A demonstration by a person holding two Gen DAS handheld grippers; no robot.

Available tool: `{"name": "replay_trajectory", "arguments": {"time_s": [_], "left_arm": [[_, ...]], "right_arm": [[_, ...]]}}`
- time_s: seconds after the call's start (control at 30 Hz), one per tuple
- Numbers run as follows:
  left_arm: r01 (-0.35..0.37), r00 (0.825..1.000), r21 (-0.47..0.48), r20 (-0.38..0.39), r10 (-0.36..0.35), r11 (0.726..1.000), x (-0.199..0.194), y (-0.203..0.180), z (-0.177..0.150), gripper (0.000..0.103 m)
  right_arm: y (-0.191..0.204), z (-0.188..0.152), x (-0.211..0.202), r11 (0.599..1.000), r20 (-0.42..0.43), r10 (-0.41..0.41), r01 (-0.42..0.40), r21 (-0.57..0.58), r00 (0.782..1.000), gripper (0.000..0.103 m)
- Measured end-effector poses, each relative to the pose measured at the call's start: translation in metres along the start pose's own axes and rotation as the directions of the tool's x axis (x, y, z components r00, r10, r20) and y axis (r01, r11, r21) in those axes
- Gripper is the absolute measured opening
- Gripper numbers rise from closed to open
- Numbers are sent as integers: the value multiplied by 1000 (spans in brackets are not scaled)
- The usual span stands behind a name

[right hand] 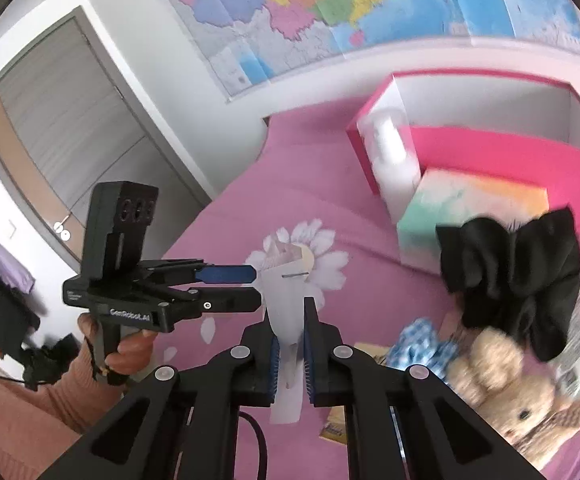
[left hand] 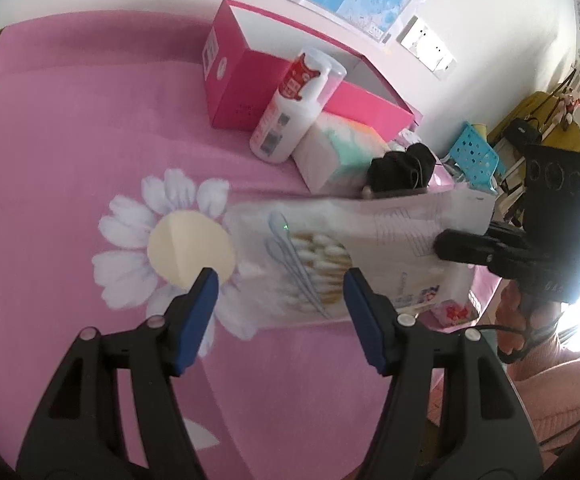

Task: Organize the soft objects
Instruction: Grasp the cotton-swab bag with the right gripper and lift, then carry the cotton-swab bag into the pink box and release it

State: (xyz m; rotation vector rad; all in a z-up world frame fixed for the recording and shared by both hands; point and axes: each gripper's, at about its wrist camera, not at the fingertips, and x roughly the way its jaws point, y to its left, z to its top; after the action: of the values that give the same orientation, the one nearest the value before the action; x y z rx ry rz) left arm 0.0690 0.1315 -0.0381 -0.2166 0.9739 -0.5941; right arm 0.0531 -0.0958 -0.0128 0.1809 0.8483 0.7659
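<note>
Right wrist view, nearest: the right gripper (right hand: 290, 344) has its fingers clenched on the edge of a white cotton-swab packet (right hand: 286, 300), which stands edge-on between the blue pads, so its face is hidden here. In the left wrist view the same packet (left hand: 330, 256) hangs blurred above the pink bedspread (left hand: 70, 140), with swab heads visible through its window and the printed text unreadable. The left gripper (left hand: 282, 292) is released, its fingers (left hand: 202, 312) standing apart with nothing between them, just in front of the packet and not touching it.

To the right, a blurred beige teddy bear (right hand: 510, 392) lies cut off by the frame edge, beside a blue checked cloth (right hand: 422, 344). A black fabric bow (right hand: 518, 276) sits above the bear, hiding whatever it rests on.

Farther back, a pastel tissue pack (left hand: 338, 148) lies against an open pink box (left hand: 242, 80). A white bottle (left hand: 290, 108) leans at the box's corner. Wall maps (right hand: 330, 12) are cropped by the lens rim.
</note>
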Motion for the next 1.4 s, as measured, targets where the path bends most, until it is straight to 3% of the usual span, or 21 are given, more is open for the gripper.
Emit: {"name": "replay_trajectory", "arguments": {"time_s": [0.23, 0.57, 0.8, 0.97, 1.03, 1.2, 1.4], "left_arm": [[91, 995, 23, -52, -90, 996, 20, -6, 8, 67], [63, 991, 6, -117, -62, 998, 38, -4, -1, 69], [150, 978, 26, -150, -145, 988, 56, -18, 5, 74], [179, 976, 13, -125, -176, 984, 54, -23, 14, 71], [169, 981, 18, -100, -166, 985, 46, -30, 21, 58], [122, 992, 96, -20, -121, 988, 24, -60, 45, 57], [73, 995, 171, 60, -84, 983, 16, -98, 92, 57]], "right_arm": [[-16, 10, -21, 1000, 39, 31, -31, -3, 999, 7], [-44, -1, -20, 994, 13, 48, -49, 101, 999, 7], [-49, -2, -20, 992, 40, 80, -84, 90, 996, 7], [-62, -2, -26, 989, 54, 80, -86, 121, 995, 7], [-64, 0, -29, 989, 64, 76, -83, 125, 995, 7], [-70, 18, -53, 989, 126, 59, -76, 129, 990, 7], [-85, 48, -85, 992, 211, 1, -28, 124, 978, 7]]}}
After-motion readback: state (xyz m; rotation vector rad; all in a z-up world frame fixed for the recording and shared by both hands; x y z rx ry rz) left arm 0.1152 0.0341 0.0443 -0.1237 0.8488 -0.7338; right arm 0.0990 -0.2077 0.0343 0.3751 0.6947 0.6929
